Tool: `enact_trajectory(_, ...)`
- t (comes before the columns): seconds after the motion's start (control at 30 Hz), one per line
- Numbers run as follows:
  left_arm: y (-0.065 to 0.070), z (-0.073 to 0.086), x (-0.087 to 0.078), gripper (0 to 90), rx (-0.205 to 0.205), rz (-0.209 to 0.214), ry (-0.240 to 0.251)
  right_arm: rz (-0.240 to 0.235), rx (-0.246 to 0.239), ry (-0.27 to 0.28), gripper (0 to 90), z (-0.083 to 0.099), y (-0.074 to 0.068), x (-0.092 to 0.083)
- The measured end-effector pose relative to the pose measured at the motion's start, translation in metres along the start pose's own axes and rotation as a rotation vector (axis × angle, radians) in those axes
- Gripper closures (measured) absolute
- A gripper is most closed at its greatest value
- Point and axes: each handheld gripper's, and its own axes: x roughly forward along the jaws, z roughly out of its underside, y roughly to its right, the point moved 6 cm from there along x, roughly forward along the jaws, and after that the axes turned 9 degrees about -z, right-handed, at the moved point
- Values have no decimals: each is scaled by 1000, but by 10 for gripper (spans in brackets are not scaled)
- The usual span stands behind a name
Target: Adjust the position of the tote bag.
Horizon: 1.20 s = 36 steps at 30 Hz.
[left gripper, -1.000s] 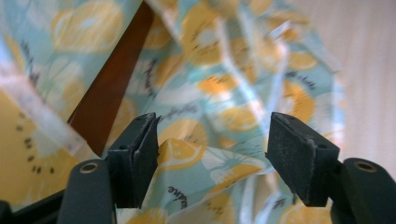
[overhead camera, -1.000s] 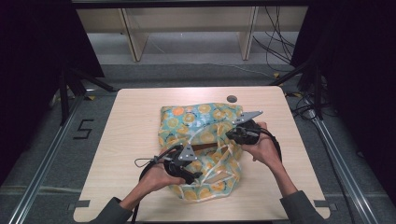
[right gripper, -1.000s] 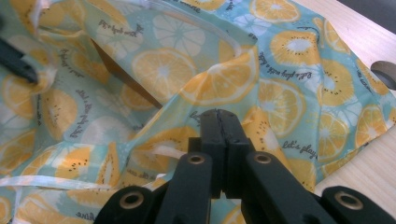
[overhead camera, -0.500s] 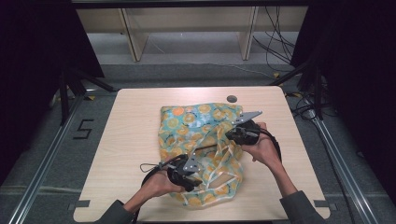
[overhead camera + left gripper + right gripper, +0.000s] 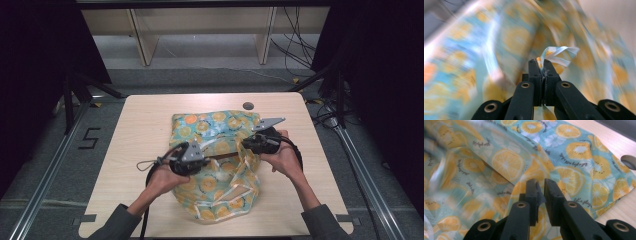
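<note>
A soft bag [image 5: 215,125] printed with orange slices on teal lies crumpled on the wooden table [image 5: 145,125]. My left gripper [image 5: 212,158] is over the bag's middle, and its jaws have just been closing. In the left gripper view the left gripper [image 5: 542,63] is shut on a thin striped strap [image 5: 560,51] of the bag, lifted off the blurred cloth. My right gripper [image 5: 241,146] is at the bag's right side. Its jaws [image 5: 540,185] have just been opening and stand a narrow gap apart above the bag [image 5: 574,152], gripping nothing.
A small dark round disc [image 5: 248,106] sits in the table near the far edge, also seen as the disc [image 5: 629,161] past the bag's rim. Loose pale straps [image 5: 245,175] trail over the bag's near half. Bare wood lies at left and right.
The left gripper dipped toward the near edge, closed on the strap and rose back toward the bag's middle. The right hand stayed put while its jaws parted slightly.
</note>
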Motion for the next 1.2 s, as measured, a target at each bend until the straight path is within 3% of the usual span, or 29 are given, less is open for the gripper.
enact_trajectory(0.03, -10, -8, -1, 873, -10, -26, 21, 10, 33, 10, 800, -1, -2, -3)
enact_trajectory(0.07, -10, -8, -1, 874, -10, -26, 21, 10, 33, 10, 800, -1, -2, -3)
enact_trajectory(0.13, -31, -21, 0, 875, -50, -55, 41, -4, 15, 13, 798, -6, -2, -13)
enact_trajectory(0.17, -51, -31, 1, 876, -92, -103, 63, -16, 6, 43, 800, -11, -6, -20)
enact_trajectory(0.2, -51, -31, 1, 877, -92, -103, 63, -22, -11, 57, 807, -14, -8, -24)
enact_trajectory(0.23, -70, -40, 5, 877, -137, -152, 80, -22, -6, 67, 814, -17, -11, -29)
enact_trajectory(0.27, -80, -41, 6, 878, -137, -158, 63, -25, -18, 82, 825, -19, -14, -32)
enact_trajectory(0.3, -88, -43, 10, 878, -176, -180, 72, -30, -22, 97, 830, -22, -19, -34)
enact_trajectory(0.33, -98, -43, 12, 878, -170, -196, 50, -37, -43, 96, 843, -23, -22, -36)
enact_trajectory(0.4, -106, -42, 15, 879, -184, -211, 38, -66, -76, 84, 858, -25, -33, -38)
enact_trajectory(0.43, -120, -38, 24, 879, -214, -230, 28, -92, -105, 69, 866, -25, -40, -36)
enact_trajectory(0.47, -120, -38, 24, 879, -214, -230, 28, -92, -105, 69, 866, -25, -40, -36)
enact_trajectory(0.5, -130, -31, 33, 879, -250, -239, -2, -133, -126, 33, 876, -23, -55, -32)
enact_trajectory(0.53, -130, -31, 33, 879, -250, -239, -2, -133, -126, 33, 876, -23, -55, -32)
enact_trajectory(0.57, -142, -23, 40, 879, -265, -248, -21, -168, -162, -15, 883, -18, -69, -19)
enact_trajectory(0.6, -142, -23, 40, 879, -265, -248, -21, -170, -166, -44, 885, -15, -74, -12)
enact_trajectory(0.63, -150, -15, 46, 879, -313, -260, -30, -163, -170, -67, 886, -12, -77, -2)
enact_trajectory(0.67, -154, -11, 47, 879, -319, -263, -40, -159, -178, -93, 887, -9, -78, 7)
enact_trajectory(0.77, -160, 2, 50, 875, -321, -282, -62, -107, -170, -170, 889, 0, -69, 29)
enact_trajectory(0.83, -163, 14, 52, 866, -264, -283, -109, -57, -163, -195, 889, 4, -58, 39)
enact_trajectory(0.87, -163, 14, 52, 854, -264, -283, -109, -57, -163, -195, 889, 4, -58, 39)
enact_trajectory(0.9, -158, 29, 58, 837, -255, -262, -176, -6, -149, -211, 890, 7, -48, 44)
enact_trajectory(0.93, -158, 29, 58, 809, -255, -262, -176, -6, -149, -211, 890, 7, -48, 44)
enact_trajectory(0.97, -147, 38, 61, 764, -283, -208, -200, 20, -159, -199, 890, 8, -38, 48)
enact_trajectory(1.0, -142, 39, 60, 711, -285, -181, -199, 33, -143, -206, 890, 8, -35, 47)
enact_trajectory(1.03, -142, 39, 60, 657, -285, -181, -199, 33, -143, -206, 890, 8, -35, 47)
enact_trajectory(1.07, -137, 38, 57, 657, -278, -161, -190, 51, -144, -204, 890, 8, -30, 47)
enact_trajectory(1.1, -129, 32, 46, 557, -249, -141, -181, 74, -113, -187, 889, 6, -21, 46)
enact_trajectory(1.2, -122, 22, 32, 474, -230, -113, -168, 77, -93, -163, 889, 4, -14, 47)
